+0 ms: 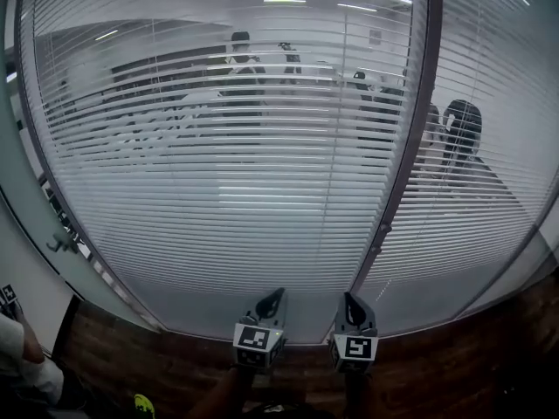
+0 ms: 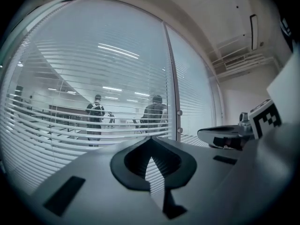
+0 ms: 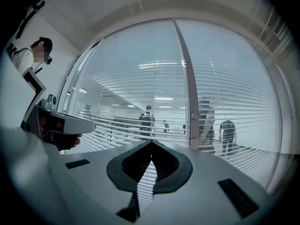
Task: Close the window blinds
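Observation:
White horizontal window blinds hang behind the glass, their slats tilted so that people in the room beyond show through. They also fill the left gripper view as blinds and the right gripper view as blinds. My left gripper and right gripper sit side by side, low in the head view. Both point level at the glass and stand short of it. The left gripper has its jaw tips together with nothing between them. So does the right gripper.
A dark upright frame post with small knobs splits the two panes. A second blind covers the right pane. A fitting sticks out from the left frame. A person's white sleeve is at the lower left, above the dark floor.

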The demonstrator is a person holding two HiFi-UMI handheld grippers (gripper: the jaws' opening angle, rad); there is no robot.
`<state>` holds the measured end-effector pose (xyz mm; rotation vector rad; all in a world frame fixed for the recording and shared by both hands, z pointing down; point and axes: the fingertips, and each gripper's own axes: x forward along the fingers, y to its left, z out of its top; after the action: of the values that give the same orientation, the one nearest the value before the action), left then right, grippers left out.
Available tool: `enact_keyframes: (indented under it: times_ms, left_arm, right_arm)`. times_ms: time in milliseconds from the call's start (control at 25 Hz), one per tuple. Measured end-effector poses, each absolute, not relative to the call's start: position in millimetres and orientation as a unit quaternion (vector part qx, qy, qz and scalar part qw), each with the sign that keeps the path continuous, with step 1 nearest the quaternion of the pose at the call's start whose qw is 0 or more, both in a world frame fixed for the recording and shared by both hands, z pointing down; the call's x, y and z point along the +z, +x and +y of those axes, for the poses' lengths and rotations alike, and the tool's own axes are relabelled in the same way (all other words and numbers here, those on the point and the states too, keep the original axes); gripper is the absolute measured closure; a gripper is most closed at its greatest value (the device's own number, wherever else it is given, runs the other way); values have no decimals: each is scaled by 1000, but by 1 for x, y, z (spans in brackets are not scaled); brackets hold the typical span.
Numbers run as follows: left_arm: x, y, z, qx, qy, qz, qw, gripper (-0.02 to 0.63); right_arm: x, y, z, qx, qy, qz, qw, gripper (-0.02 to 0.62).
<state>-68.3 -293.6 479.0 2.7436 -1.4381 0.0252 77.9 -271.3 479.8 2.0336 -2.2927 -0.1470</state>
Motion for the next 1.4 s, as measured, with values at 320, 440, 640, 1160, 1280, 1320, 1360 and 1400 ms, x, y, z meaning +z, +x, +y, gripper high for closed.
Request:
enact_keyframes:
  times_ms: [320,440,640,1160,1280,1320,1360,1400]
  left_arm:
    - [472,-63,-315,9,882,-470,19,605]
    - [470,-57,-320,9,878,-478,23,605]
    - [459,-40,-327,4,875,-484,25,605]
    - [464,-8,-349,16,876,-480,26,606]
    - [463,-7,-354,12,874,-485,28,606]
    - [463,-7,-357,12,873,-487,29,606]
    - [464,-6,-359,13,872,-488,30,604]
    - [466,-5,-361,15,872,-488,31,605]
  right_arm:
    - [470,107,-287,-27,688,-724,42,595]
    - [469,119,-297,-33,681,-730,39,595]
    - [461,144,-313,-37,682,-729,34,595]
    - [438,183,-349,-39,684,-728,12,595]
    - [437,186,-354,-43,683,-729,12,595]
    - [437,187,-356,-45,683,-729,12,595]
    - [436,188,-357,-45,683,-729,11,595]
    - [436,190,-359,-44,685,-727,11,595]
